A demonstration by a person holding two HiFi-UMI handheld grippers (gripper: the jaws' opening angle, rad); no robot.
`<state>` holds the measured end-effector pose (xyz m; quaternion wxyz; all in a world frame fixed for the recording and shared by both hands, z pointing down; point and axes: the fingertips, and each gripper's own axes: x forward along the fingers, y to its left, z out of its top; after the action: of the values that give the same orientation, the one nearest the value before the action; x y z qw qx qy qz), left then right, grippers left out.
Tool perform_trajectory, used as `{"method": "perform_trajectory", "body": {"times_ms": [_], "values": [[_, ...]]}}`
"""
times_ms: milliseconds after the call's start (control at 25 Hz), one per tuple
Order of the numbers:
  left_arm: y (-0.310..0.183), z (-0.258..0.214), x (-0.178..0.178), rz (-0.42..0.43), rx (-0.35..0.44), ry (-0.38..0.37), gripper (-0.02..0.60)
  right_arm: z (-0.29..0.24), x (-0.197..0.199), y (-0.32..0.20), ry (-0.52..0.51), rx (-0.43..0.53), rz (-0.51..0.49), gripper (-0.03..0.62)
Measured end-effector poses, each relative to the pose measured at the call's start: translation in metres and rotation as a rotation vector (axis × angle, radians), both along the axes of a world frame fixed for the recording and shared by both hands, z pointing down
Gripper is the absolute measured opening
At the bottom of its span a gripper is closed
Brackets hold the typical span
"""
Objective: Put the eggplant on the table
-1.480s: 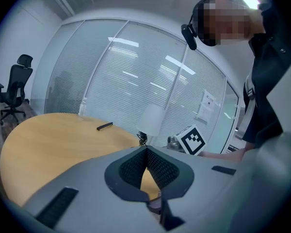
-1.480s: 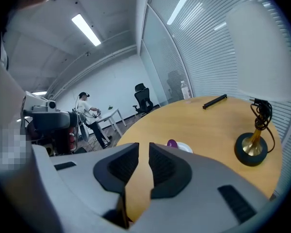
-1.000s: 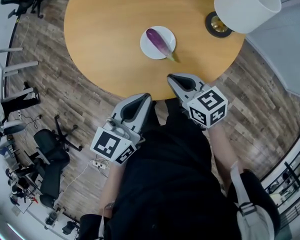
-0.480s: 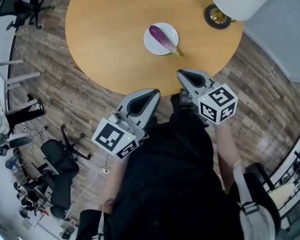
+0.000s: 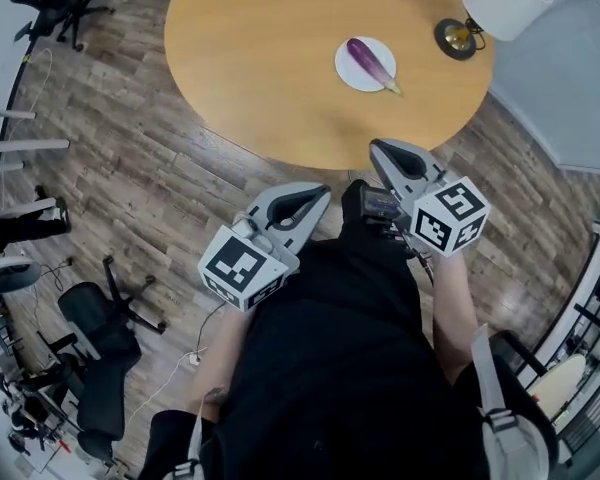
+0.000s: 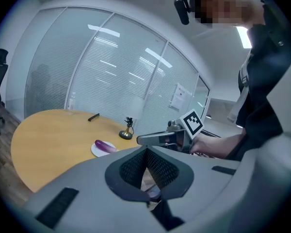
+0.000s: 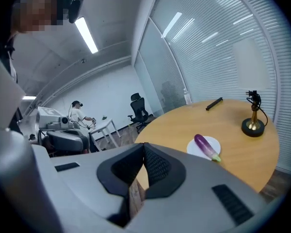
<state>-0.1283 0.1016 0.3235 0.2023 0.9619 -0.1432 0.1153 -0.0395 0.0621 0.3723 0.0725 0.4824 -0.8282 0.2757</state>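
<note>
A purple eggplant (image 5: 369, 62) with a green stem lies on a small white plate (image 5: 351, 74) on the round wooden table (image 5: 270, 58). It also shows in the left gripper view, eggplant (image 6: 105, 145), and in the right gripper view, eggplant (image 7: 206, 146) on the plate (image 7: 214, 141). Both grippers hang off the table's near edge, close to the person's body. My left gripper (image 5: 323, 190) is shut and holds nothing. My right gripper (image 5: 377, 145) is also shut and empty, nearer the plate but well short of it.
A lamp with a white shade (image 5: 508, 0) and a dark round base (image 5: 457, 38) stands right of the plate. A thin black object (image 7: 214, 104) lies at the table's far side. Office chairs (image 5: 105, 318) stand on the wood floor at left. Glass walls ring the table.
Both grippers have shifted right and slightly up in the head view. The table and plate now sit further to the upper right. The eggplant has stayed on the plate.
</note>
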Motion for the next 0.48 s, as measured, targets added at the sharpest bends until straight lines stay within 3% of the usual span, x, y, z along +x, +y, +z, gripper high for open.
{"method": "perform_trajectory", "body": {"times_ms": [120,320,480], "values": [[0.012,0.003,-0.035,0.024,0.000,0.021,0.009,-0.014,-0.029,0.013,-0.013,0.037,0.017,0.018],[0.035,0.015,-0.087,0.057,0.030,-0.022,0.009,-0.027,-0.082,0.046,0.028,0.081,0.009,0.017],[0.045,0.016,-0.109,0.065,0.021,-0.002,0.009,-0.039,-0.105,0.070,0.073,0.107,0.007,0.018]]}}
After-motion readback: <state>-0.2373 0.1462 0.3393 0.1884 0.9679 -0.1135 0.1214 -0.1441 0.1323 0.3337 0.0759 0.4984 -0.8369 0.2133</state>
